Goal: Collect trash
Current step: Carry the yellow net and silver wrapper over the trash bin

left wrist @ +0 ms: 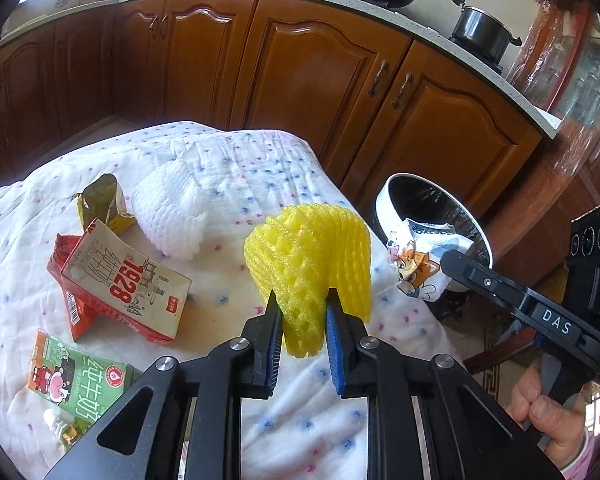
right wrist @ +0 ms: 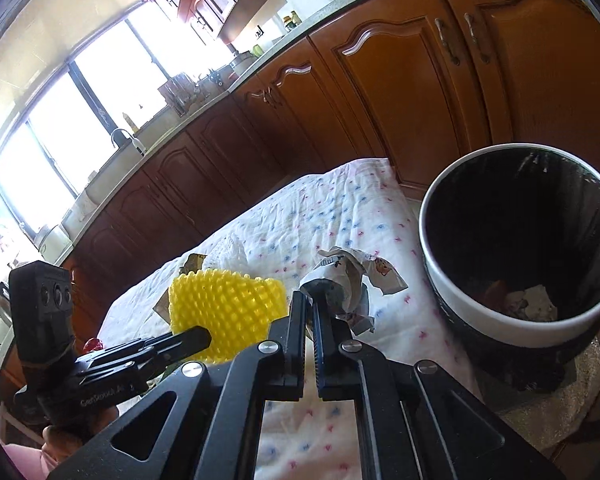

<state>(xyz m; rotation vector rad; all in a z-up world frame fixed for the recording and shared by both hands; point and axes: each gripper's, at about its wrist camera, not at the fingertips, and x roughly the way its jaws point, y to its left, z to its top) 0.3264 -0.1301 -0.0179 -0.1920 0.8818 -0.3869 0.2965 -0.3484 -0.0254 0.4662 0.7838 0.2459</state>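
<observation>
1. Left wrist view: black fingers with blue pads of the left gripper (left wrist: 300,300) fill the bottom, at 6 o'clock. Its jaws are closed to a narrow gap and pinch the lower end of a yellow foam net (left wrist: 312,256), which stands up above the cloth.
2. Under it lies a white tablecloth (left wrist: 284,168) with small blue and pink marks.
3. At 9 o'clock from the yellow net lie a beige milk carton (left wrist: 128,284) on a red packet (left wrist: 66,256), touching it. A white foam net (left wrist: 168,212) is at about 10 o'clock, and just beside it is a gold-green wrapper (left wrist: 102,200).
4. At 7 o'clock, near the edge, lies a green milk carton (left wrist: 76,376).
5. At 3 o'clock the right gripper (left wrist: 446,260) holds a crumpled cartoon wrapper (left wrist: 418,268) in front of the trash bin (left wrist: 384,196), which has a white rim and a black liner.
6. A hand (left wrist: 548,412) grips that handle at 4 o'clock.
7. Right wrist view: the right gripper (right wrist: 310,300) at 6 o'clock has its jaws fully closed on the crumpled wrapper (right wrist: 356,280).
8. The bin (right wrist: 500,320) is at 3 o'clock, beside the table edge; some scraps lie at its bottom.
9. At 9 o'clock the yellow net (right wrist: 224,304) is seen with one black finger of the left gripper in front of it.
</observation>
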